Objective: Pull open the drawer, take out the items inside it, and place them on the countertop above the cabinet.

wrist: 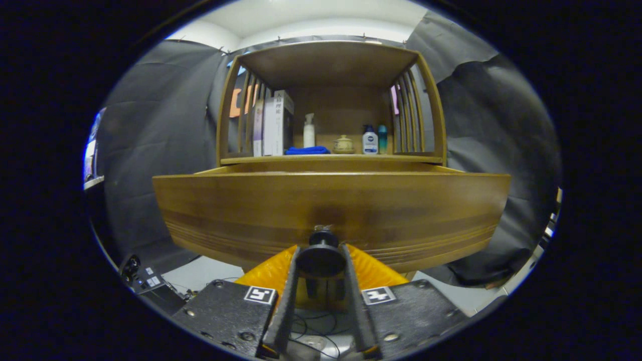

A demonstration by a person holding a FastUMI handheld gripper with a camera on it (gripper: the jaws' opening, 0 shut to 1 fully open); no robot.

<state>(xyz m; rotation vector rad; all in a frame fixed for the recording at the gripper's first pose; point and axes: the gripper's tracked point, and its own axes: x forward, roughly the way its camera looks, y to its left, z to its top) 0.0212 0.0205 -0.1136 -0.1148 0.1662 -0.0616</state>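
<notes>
The wooden drawer (pixel 331 210) stands pulled out from the cabinet, its front panel close ahead of me. Its round black knob (pixel 321 256) sits between my two fingers, and my gripper (pixel 321 250) is shut on it, both fingers pressing its sides. The drawer's inside is hidden behind the front panel. Above it runs the countertop (pixel 331 159) under an open wooden shelf frame. On the countertop lie a folded blue cloth (pixel 307 150), a white pump bottle (pixel 309 130), a small lidded jar (pixel 343 144), a white-and-blue bottle (pixel 370 140) and a teal bottle (pixel 382 139).
Several upright books (pixel 273 125) stand at the countertop's left end beside slatted side rails. An orange object (pixel 368 271) shows below the drawer behind my fingers. Cables lie on the floor under the gripper. Black cloth walls surround the cabinet.
</notes>
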